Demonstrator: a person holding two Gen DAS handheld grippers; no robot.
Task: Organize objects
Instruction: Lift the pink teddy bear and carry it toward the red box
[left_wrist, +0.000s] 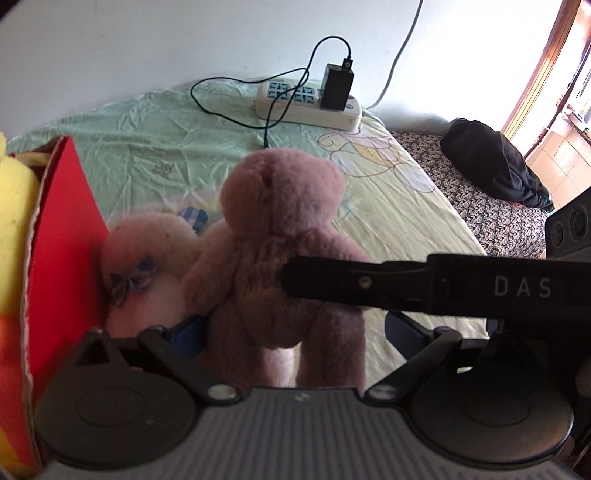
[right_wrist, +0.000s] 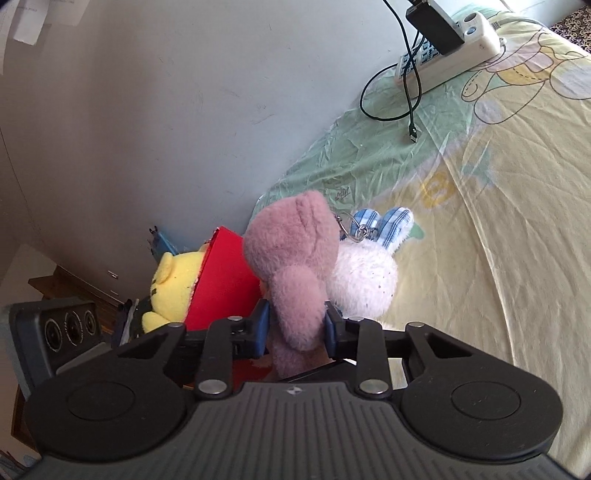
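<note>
A pink plush bear (left_wrist: 280, 236) stands upright on the bed. My right gripper (right_wrist: 295, 328) is shut on the bear (right_wrist: 295, 273), its blue pads pressed into both sides of the body; its black finger (left_wrist: 332, 284) reaches in from the right in the left wrist view. My left gripper (left_wrist: 291, 332) is open, its blue pads either side of the bear's legs without squeezing. A white plush rabbit (right_wrist: 364, 277) with blue checked ears lies against the bear; it also shows in the left wrist view (left_wrist: 147, 273). A red box (left_wrist: 62, 236) holds a yellow plush bear (right_wrist: 173, 284).
A white power strip (left_wrist: 306, 103) with a black charger and a loose cable lies at the bed's far edge by the wall. A black garment (left_wrist: 495, 166) lies on a patterned cover at right. The bed sheet (right_wrist: 480, 221) stretches to the right.
</note>
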